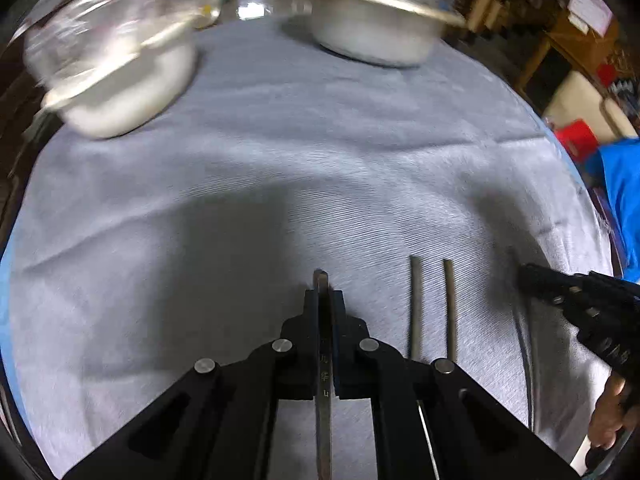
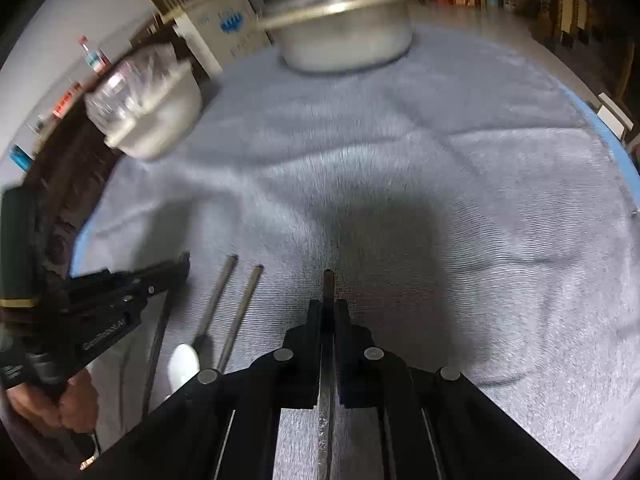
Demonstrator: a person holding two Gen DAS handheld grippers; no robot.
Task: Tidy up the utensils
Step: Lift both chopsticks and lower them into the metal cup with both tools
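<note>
Both grippers are clenched, each on a flat metal utensil handle that runs straight out between its jaws. The left gripper (image 1: 325, 300) holds an engraved handle (image 1: 323, 360) whose tip sticks out just past the fingertips; the right gripper (image 2: 329, 308) pinches a second handle (image 2: 327, 380) the same way. What head either utensil carries is hidden below the frame.

Around them, going from large to small: a grey cloth (image 1: 280, 168) covers the table; a lidded steel pot (image 1: 372, 12) stands at the far edge; a white bowl (image 1: 120, 76) under a clear cover sits far left; two thin rods (image 1: 432, 308), probably chopsticks, lie on the cloth.

The relation that seems to matter is the rods' place between the two tools. They lie side by side, near parallel, long axes running away from the cameras, much like the held handles. From the left gripper they lie just to the right; from the right gripper, to the left. Neither tool looks clearly nearer. Laying each held utensil down parallel beside them would likely make a tidy row.

The right wrist view shows a white spoon bowl (image 2: 183, 362) near the rods' near ends, which the left view hides behind its own linkage. The left view shows a dark curved line on the cloth by the right gripper, too blurred to name.
</note>
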